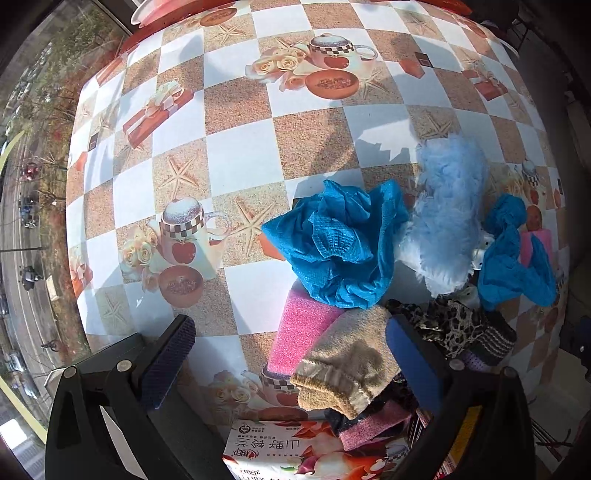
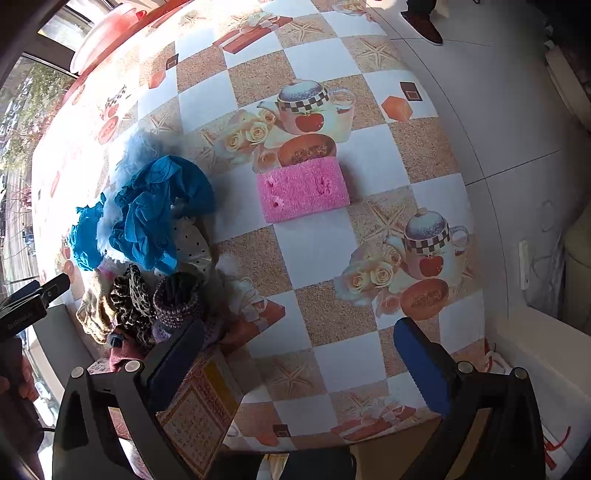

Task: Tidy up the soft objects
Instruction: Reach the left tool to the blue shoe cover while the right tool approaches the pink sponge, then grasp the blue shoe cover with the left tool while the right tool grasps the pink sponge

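A heap of soft things lies on the table. In the left wrist view a crumpled blue cloth (image 1: 340,243), a pale blue fluffy item (image 1: 450,206), a pink sponge (image 1: 303,332), a beige knitted sock (image 1: 343,373) and a leopard-print cloth (image 1: 454,325) sit between and beyond my fingers. My left gripper (image 1: 291,362) is open, the beige sock lying between its pads. In the right wrist view a second pink sponge (image 2: 303,188) lies alone on the table, well ahead of my right gripper (image 2: 299,365), which is open and empty. The heap (image 2: 147,221) is to its left.
A printed cardboard box (image 1: 317,450) stands at the near table edge under the heap; it also shows in the right wrist view (image 2: 203,413). A red and white dish (image 1: 155,14) sits at the far edge. The table edge (image 2: 476,206) drops to a tiled floor on the right.
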